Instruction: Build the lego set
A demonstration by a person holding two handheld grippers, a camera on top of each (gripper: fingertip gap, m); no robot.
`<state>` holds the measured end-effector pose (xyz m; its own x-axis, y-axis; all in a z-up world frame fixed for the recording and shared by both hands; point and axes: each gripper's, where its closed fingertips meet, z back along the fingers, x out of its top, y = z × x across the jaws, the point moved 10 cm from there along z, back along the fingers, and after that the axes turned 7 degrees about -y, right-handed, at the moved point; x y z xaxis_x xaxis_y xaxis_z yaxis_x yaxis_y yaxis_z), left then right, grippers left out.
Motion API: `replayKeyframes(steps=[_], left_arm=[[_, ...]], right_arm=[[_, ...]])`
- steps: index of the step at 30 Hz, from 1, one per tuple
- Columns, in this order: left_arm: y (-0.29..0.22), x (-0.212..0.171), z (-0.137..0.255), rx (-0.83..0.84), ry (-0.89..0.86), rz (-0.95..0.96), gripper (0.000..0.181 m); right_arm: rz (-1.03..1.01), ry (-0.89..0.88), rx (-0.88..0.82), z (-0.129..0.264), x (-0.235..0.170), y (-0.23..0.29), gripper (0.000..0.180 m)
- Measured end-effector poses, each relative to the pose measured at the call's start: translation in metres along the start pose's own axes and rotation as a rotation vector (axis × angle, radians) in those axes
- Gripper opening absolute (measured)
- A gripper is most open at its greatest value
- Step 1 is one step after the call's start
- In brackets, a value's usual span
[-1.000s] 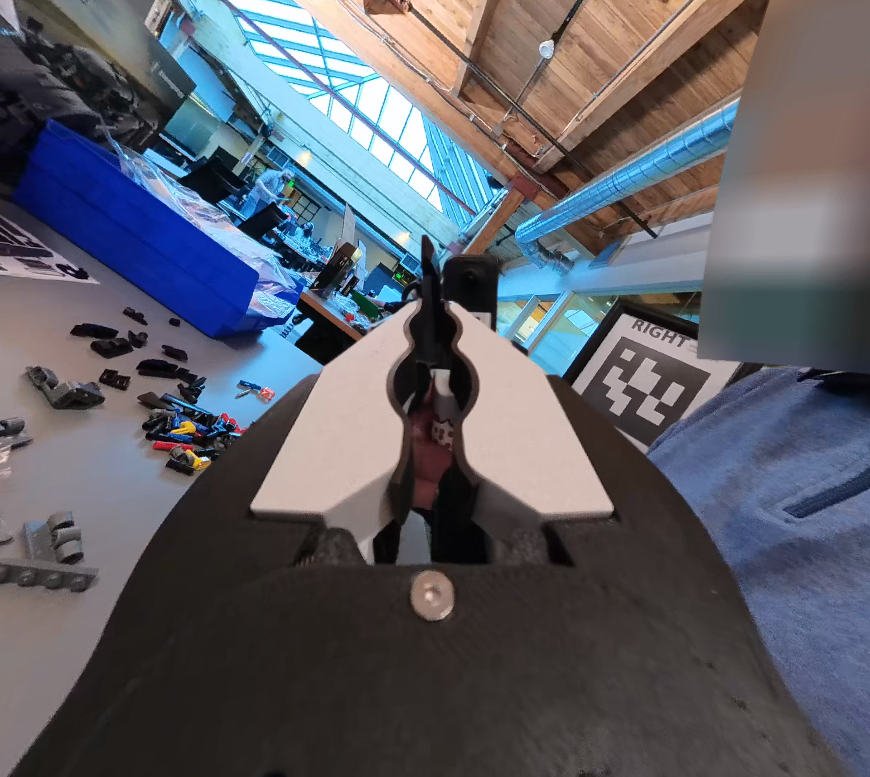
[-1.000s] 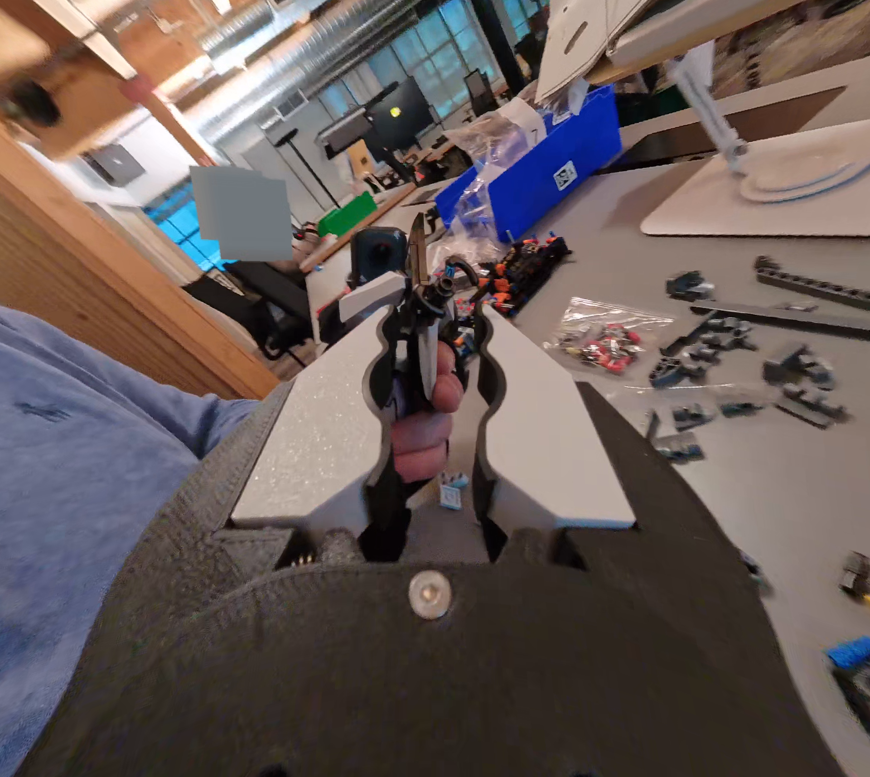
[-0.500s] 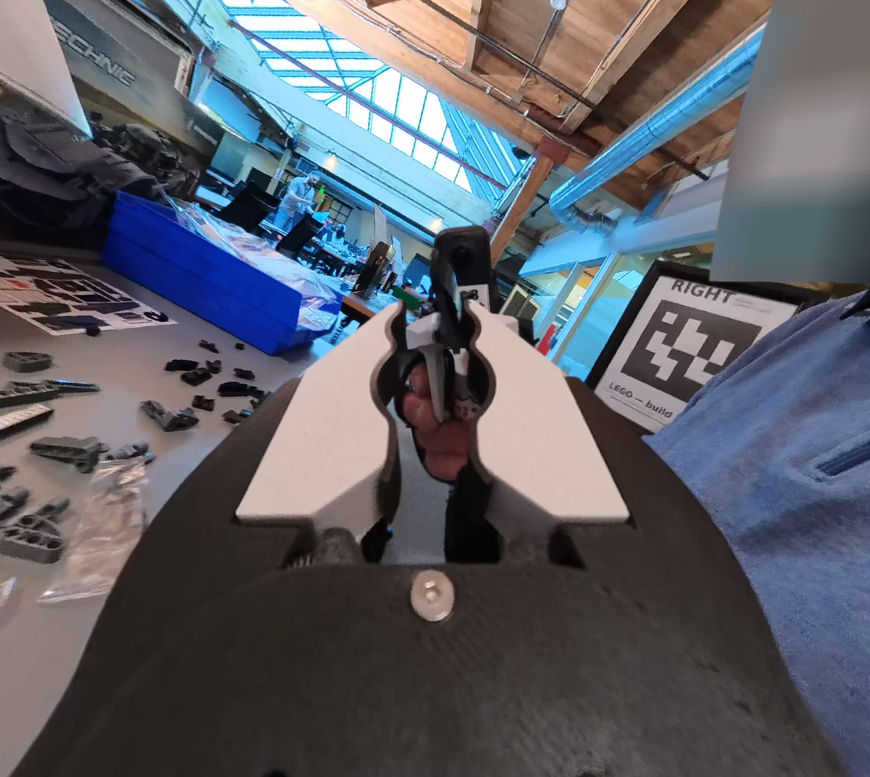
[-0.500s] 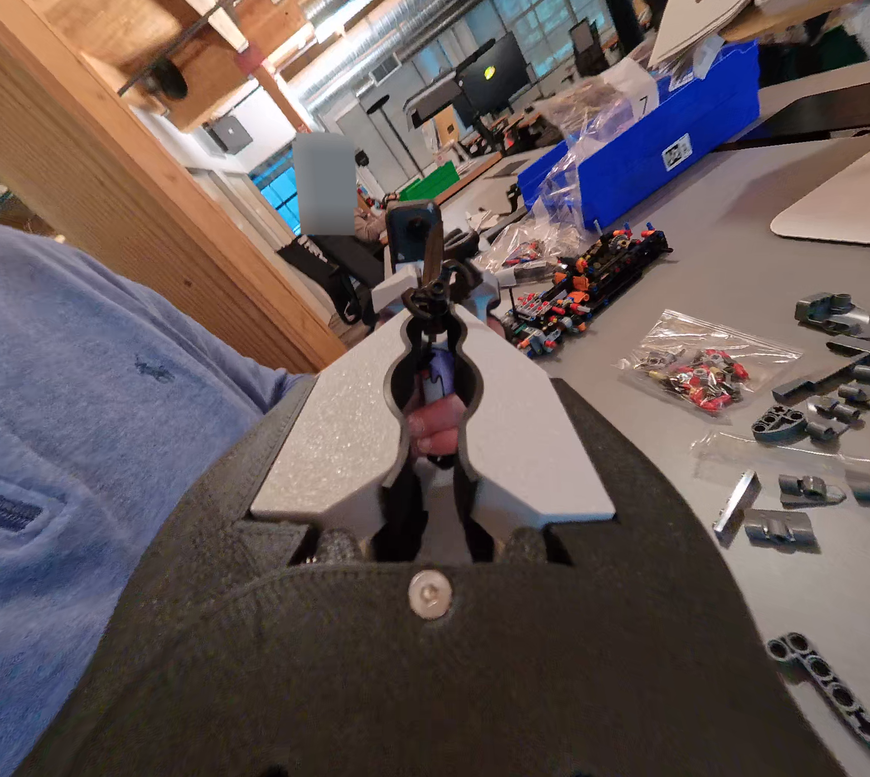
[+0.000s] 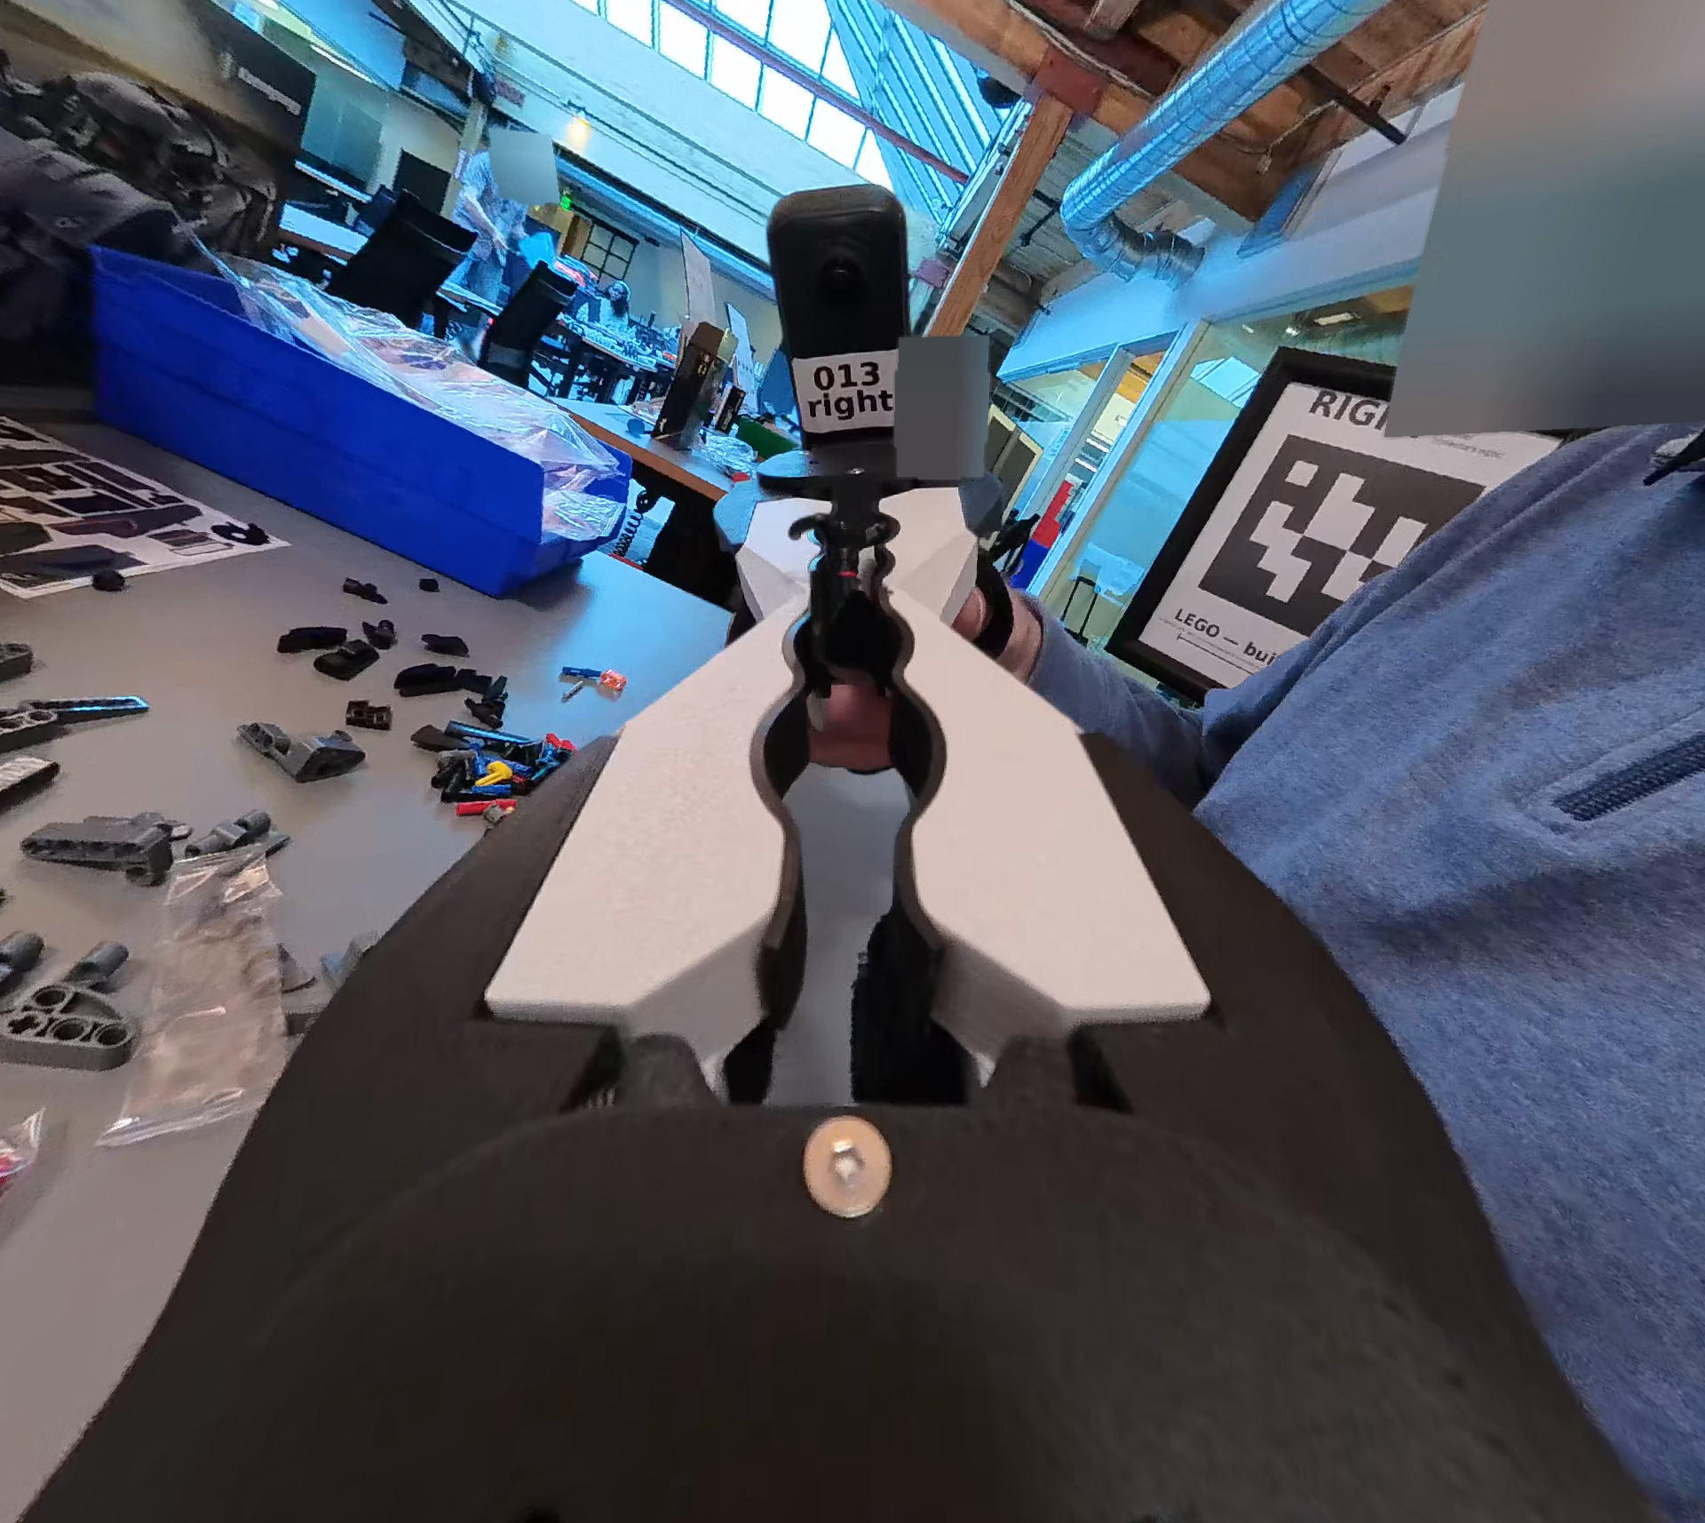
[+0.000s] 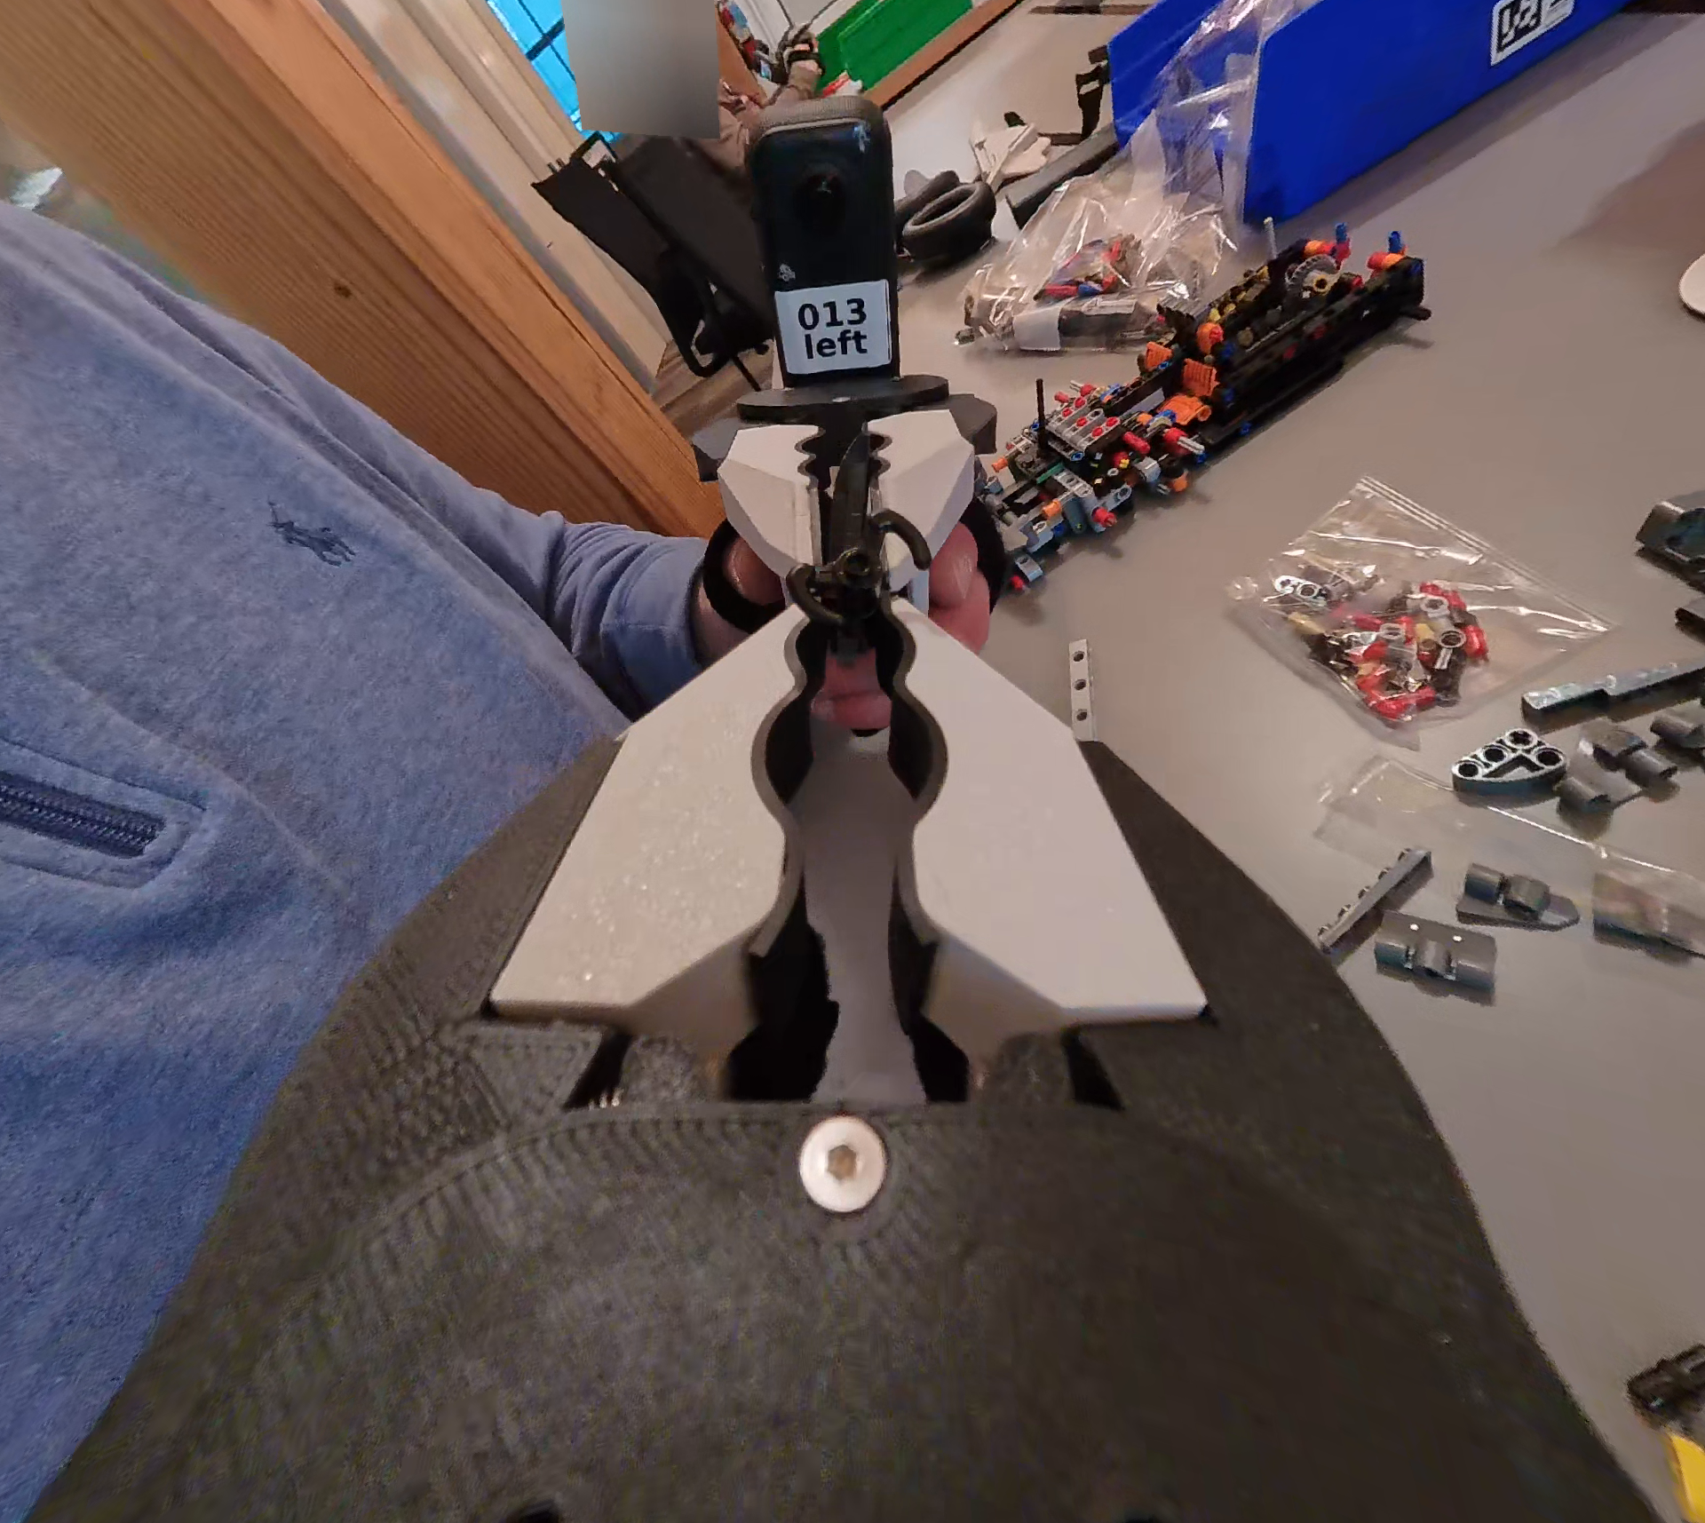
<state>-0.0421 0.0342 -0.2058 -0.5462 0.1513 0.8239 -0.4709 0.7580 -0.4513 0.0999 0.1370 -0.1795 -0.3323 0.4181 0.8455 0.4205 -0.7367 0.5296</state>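
My two grippers face each other tip to tip above the grey table (image 6: 1522,464). In the left wrist view my left gripper (image 5: 844,616) is shut on a thin black lego piece (image 5: 844,565). The right gripper (image 5: 853,528) meets it from the far side. In the right wrist view my right gripper (image 6: 847,634) is shut on a small black part with a hook (image 6: 853,565), joined to the thin black piece (image 6: 853,478) held by the left gripper (image 6: 844,464). A long partly built lego model (image 6: 1245,362) lies on the table to the right.
A blue bin (image 5: 323,418) with plastic bags stands at the back. Loose dark parts (image 5: 304,750), small coloured pins (image 5: 494,773) and a printed sheet (image 5: 83,510) lie left. A bag of red parts (image 6: 1402,630) and grey parts (image 6: 1513,768) lie right. A person's blue sleeve (image 6: 277,648) is close. Both grippers' tips are close together, under 4 cm apart. The long partly built lego model (image 6: 1245,362) is about equally far from each gripper, around 30 cm.
My right gripper has closed from open onto the small black part. Both grippers have tilted down and now stand face to face with the pieces between them.
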Motion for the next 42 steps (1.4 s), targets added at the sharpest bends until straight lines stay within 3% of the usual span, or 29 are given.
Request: replayKeyframes(steps=[18, 30, 37, 42], left_arm=[[0.0, -0.001, 0.006, 0.043, 0.044, 0.031, 0.008], [0.005, -0.002, 0.013, 0.092, -0.025, 0.1, 0.008], [0.005, -0.006, 0.011, 0.098, -0.056, 0.104, 0.008], [0.008, -0.004, 0.013, 0.076, -0.101, 0.129, 0.008]], right_arm=[[-0.009, 0.018, 0.014, -0.004, -0.003, -0.003, 0.008], [-0.037, -0.029, -0.01, -0.011, -0.004, -0.001, 0.028], [-0.017, -0.036, -0.057, -0.009, -0.005, -0.001, 0.025], [0.014, -0.065, -0.09, -0.001, -0.005, -0.003, 0.006]])
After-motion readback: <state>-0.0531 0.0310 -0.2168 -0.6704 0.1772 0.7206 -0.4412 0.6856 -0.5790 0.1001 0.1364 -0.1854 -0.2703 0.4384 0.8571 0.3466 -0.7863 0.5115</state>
